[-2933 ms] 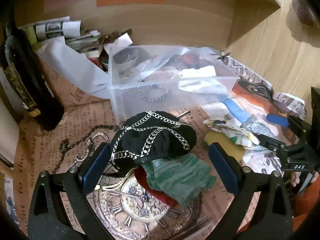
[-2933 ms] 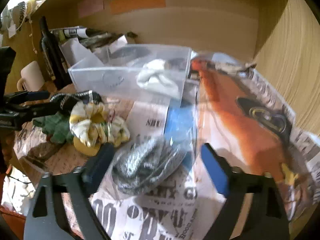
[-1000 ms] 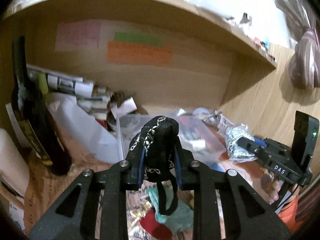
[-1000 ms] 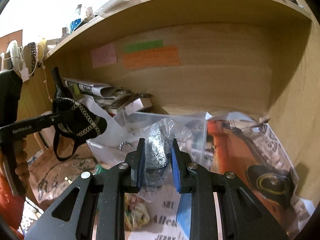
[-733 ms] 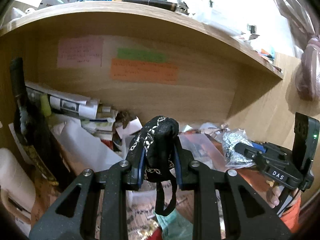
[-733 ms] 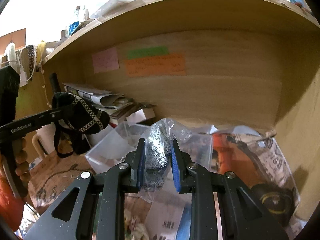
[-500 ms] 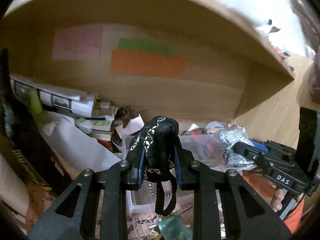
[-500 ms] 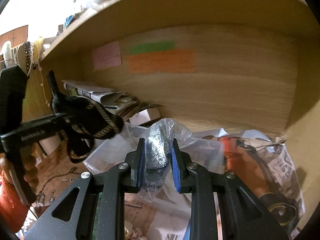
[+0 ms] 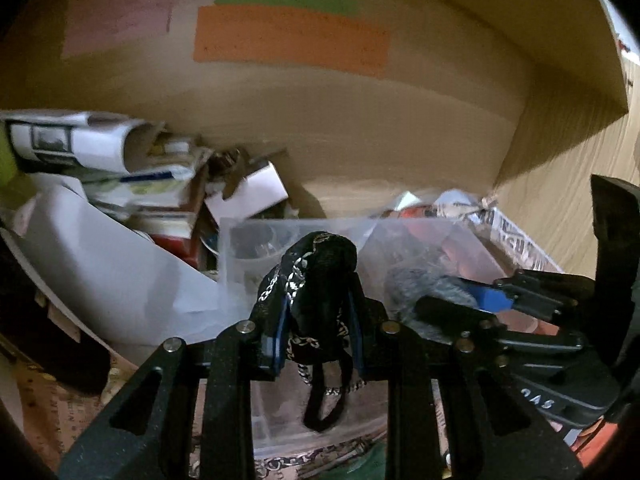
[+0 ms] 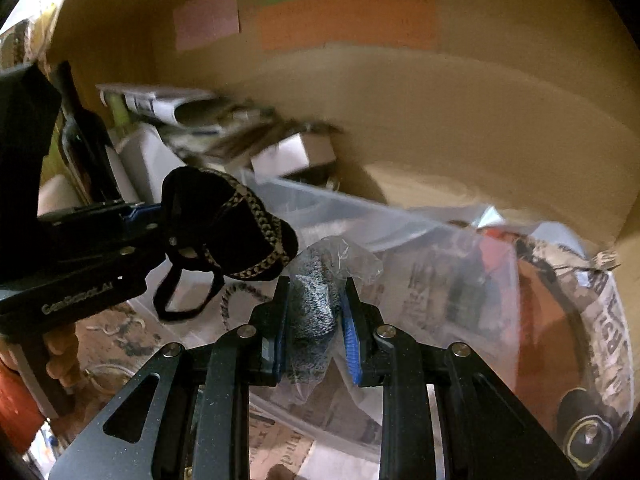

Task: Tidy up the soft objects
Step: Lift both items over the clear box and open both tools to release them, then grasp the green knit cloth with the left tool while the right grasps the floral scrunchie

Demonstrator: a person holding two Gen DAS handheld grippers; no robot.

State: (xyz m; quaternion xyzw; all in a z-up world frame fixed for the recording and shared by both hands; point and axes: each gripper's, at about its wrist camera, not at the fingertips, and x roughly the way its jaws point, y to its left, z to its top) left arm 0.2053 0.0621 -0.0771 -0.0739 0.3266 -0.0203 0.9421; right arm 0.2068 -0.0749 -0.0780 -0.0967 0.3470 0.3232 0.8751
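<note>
Black chain-trimmed fabric piece point(image 9: 320, 276) is clamped in the left gripper point(image 9: 318, 322), jaws pinched tight on it, a loop dangling below. Right gripper point(image 10: 314, 320) is likewise closed on a grey knit item in a clear bag point(image 10: 316, 304).

Change: about three seconds ago both grippers were wide open low over the table, these items lying loose on the newsprint. Since then both were grabbed, lifted, and in the last second carried forward. Both loads now hang over or just in front of the clear plastic bin point(image 9: 280, 236); the right wrist view shows the near wall point(image 10: 360, 216) right behind them.

Read: pick and transport look done, release into the bin is next. Motion blur, so exact position over the rim is unclear. Dangling loop could snag the wall.
</note>
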